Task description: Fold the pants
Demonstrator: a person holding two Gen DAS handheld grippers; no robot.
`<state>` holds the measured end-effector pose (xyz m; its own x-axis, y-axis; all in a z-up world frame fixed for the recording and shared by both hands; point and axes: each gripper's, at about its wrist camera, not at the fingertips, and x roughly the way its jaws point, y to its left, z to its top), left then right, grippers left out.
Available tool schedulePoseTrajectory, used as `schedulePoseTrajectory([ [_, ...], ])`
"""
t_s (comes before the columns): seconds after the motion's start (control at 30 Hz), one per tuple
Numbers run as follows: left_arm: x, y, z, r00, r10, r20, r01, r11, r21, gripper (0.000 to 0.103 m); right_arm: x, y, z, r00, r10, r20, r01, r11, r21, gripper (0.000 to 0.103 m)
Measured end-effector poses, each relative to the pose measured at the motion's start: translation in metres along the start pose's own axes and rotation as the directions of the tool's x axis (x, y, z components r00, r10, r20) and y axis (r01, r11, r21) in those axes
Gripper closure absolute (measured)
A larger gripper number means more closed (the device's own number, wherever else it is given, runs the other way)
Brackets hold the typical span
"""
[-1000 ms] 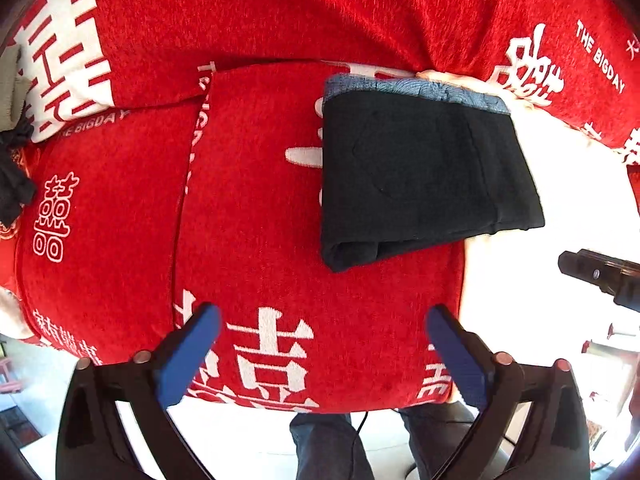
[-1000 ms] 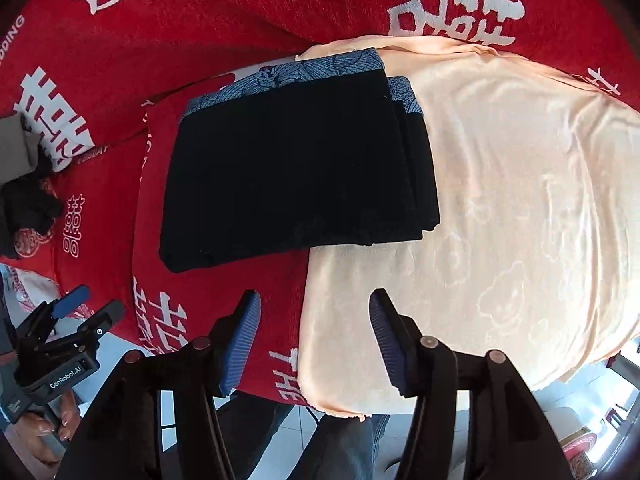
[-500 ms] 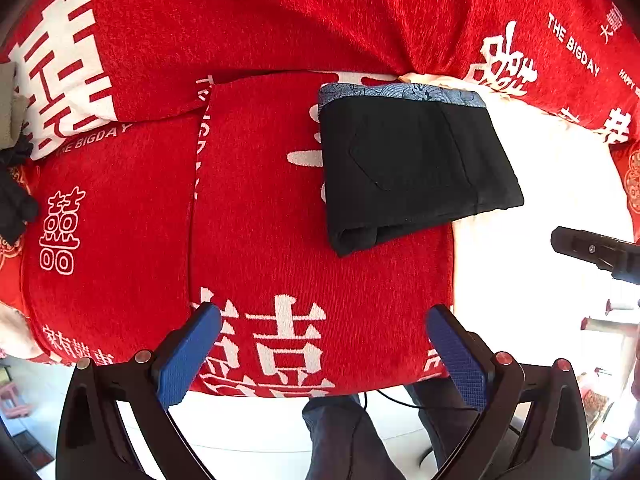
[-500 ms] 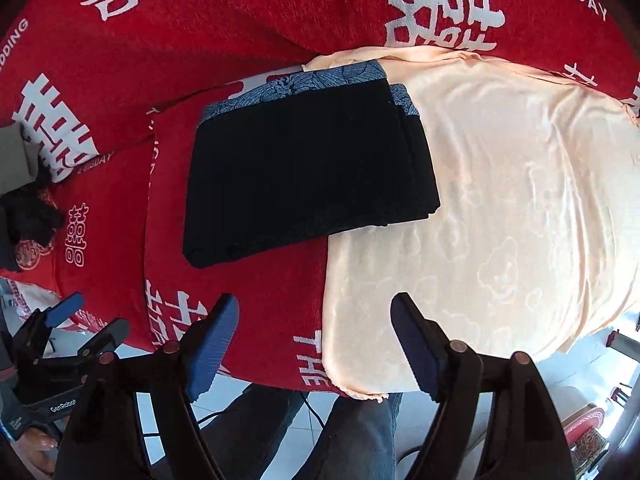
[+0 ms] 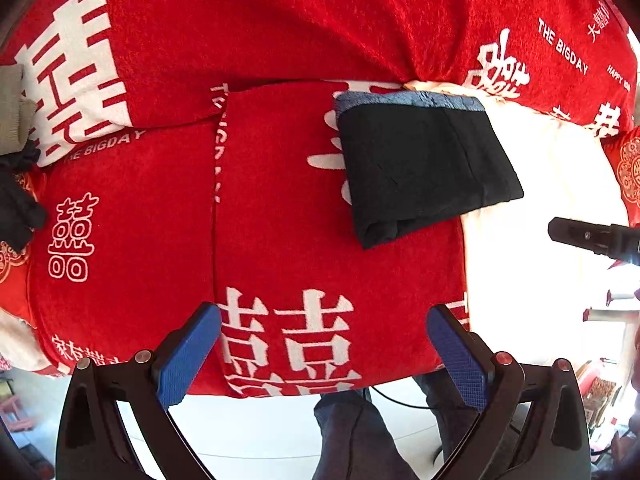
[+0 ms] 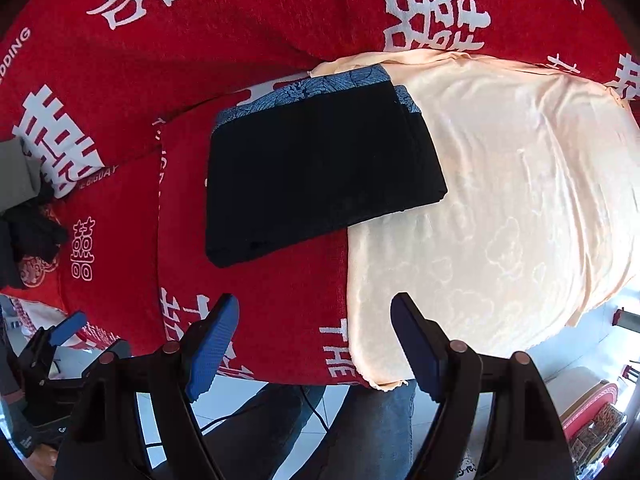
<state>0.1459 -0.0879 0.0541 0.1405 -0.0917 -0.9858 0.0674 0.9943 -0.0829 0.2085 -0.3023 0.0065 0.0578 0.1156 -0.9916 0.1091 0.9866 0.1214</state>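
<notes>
Red cover (image 5: pixel 280 32) with white double-happiness characters and "THE BIGDAY" lettering, draped over the whole seat and backrest, filling both wrist views from 9 to 3 o'clock. Peach sheet (image 6: pixel 520 184) with a faint cloud pattern, spread over the seat at 3 o'clock in the right wrist view, overexposed to white in the left wrist view. Folded pants (image 6: pixel 320 176), black with a blue patterned waistband at the far edge, lying flat as a compact rectangle near the centre of the right wrist view and at 1 o'clock in the left wrist view (image 5: pixel 424 168); resting partly on the red cover, partly on the peach sheet, straddling the boundary between them; touched by neither tool. Dark bundle of cloth (image 6: pixel 28 240) at 9 o'clock, at the seat's edge, with a grey item just above it. Person's legs in grey-blue trousers (image 5: pixel 352 436) at 6 o'clock, below the seat front. Left gripper (image 5: pixel 324 344), blue pads spread wide, holding nothing, above the seat's front edge. Right gripper (image 6: pixel 316 340), pads likewise spread apart and empty, well short of the pants.
</notes>
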Motion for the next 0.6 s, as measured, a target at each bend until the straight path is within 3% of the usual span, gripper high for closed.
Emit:
schedulePoseTrajectory([
  [0.27,-0.002,0.022,0.002,1.000,0.002,0.014,-0.001,1.000,-0.018,0.000,0.000,0.021,-0.006,1.000,-0.004,0.010,0.004,1.000,0.007,0.022],
  [0.6,0.000,0.021,0.004,1.000,-0.021,0.015,0.021,1.000,-0.003,0.000,-0.006,0.028,-0.006,0.999,-0.030,0.030,0.029,0.999,0.024,0.022],
])
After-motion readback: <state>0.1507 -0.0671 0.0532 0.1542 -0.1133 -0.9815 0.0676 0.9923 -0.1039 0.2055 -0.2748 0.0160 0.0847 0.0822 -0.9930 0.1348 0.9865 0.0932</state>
